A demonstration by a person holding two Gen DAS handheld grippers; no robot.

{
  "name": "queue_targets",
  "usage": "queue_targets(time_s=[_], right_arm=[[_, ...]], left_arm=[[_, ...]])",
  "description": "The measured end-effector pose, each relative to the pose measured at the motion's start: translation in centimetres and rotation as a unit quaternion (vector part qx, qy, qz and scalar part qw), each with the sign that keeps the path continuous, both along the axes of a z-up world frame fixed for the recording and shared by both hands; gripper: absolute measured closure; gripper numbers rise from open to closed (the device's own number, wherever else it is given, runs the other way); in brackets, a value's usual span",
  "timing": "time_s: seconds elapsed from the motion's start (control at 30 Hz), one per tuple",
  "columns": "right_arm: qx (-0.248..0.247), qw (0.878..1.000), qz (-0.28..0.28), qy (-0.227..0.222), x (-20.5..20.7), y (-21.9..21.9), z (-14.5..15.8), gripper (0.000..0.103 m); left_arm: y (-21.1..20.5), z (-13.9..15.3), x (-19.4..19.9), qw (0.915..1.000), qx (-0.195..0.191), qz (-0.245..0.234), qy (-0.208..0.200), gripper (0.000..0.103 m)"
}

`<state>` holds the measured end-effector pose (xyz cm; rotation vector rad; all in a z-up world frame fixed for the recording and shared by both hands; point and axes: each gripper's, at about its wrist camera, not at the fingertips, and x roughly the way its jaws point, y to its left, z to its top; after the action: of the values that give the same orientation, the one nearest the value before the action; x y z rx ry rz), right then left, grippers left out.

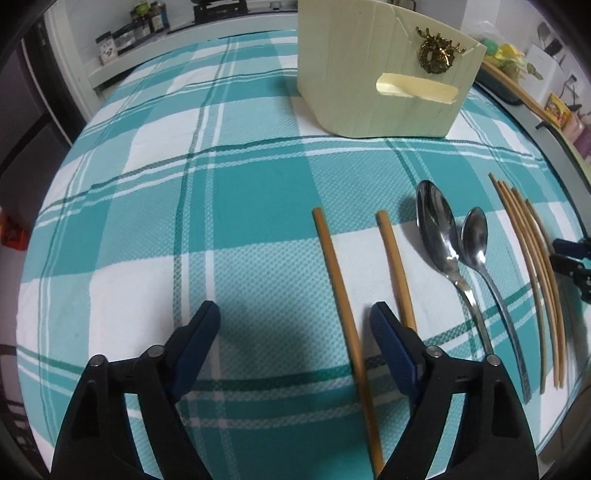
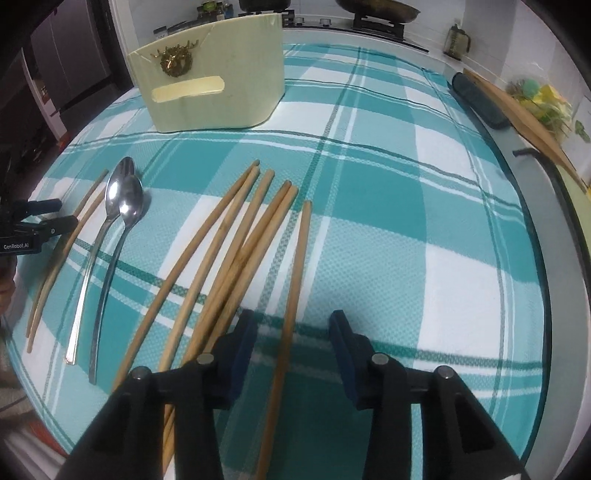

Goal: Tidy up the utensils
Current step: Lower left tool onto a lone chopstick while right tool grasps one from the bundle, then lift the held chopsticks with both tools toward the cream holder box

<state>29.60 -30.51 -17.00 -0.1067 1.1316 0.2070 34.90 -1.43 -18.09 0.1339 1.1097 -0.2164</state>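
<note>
Both tools empty w/ jaws apart: left tool (image 1: 293, 314) low over the surface (image 1: 229, 206), one chopstick (image 1: 345, 314) running between its fingers, a 2nd (image 1: 395, 266) just right of it; right tool (image 2: 293, 325) straddles a lone chopstick (image 2: 295, 280) lying a bit apart from the fanned chopstick bunch (image 2: 229, 236). Two spoons (image 1: 454, 243) lie side by side, bowls overlapping, between the two chopstick groups. Cream holder box (image 1: 373, 70) stands at the far side, well apart from everything.

Prob step – pick up a chopstick. Do it well by centring the stick betw the pads, closing near mid-length so it won't tip, lifting straight up, then into the box top – one at a time, avoid nudging the bunch.

Surface: teal/white check cloth, flat, some creases. Room: kitchen – spice jars (image 1: 144, 22) on a ledge, hob w/ pan (image 2: 376, 11) behind
</note>
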Motion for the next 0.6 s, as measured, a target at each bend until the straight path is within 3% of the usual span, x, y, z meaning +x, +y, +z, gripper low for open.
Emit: queue_targets(time_s=[0.07,0.13,0.17,0.27,0.33,0.6], right_arm=[[-0.005,1.000,0.010,0.005,1.1,0.4,0.1,0.070],[-0.013,1.000,0.023,0.010,2.7,1.1,0.1,0.081],[-0.020,0.999,0.027,0.011,3.4,1.3,0.1,0.095],[-0.018,0.999,0.031,0.017,5.1,1.4,0.3,0.097],[-0.003,1.000,0.020,0.018,5.6,1.1,0.9,0.097],[0.076,0.995,-0.004,-0.071,3.0,0.1,10.0,0.097]], left_arm=[[-0.9,0.3,0.6,0.9998,0.005,-0.018,0.002,0.043],[-1.6,0.6,1.0,0.9993,-0.001,-0.037,0.005,0.076],[-1.9,0.7,1.0,0.9990,0.002,-0.043,0.006,0.095],[-2.1,0.9,1.3,0.9991,0.004,-0.043,0.003,0.099],[-1.4,2.0,1.2,0.9993,-0.014,-0.034,-0.008,0.099],[1.8,12.3,-1.8,0.9879,-0.096,-0.017,-0.120,0.099]])
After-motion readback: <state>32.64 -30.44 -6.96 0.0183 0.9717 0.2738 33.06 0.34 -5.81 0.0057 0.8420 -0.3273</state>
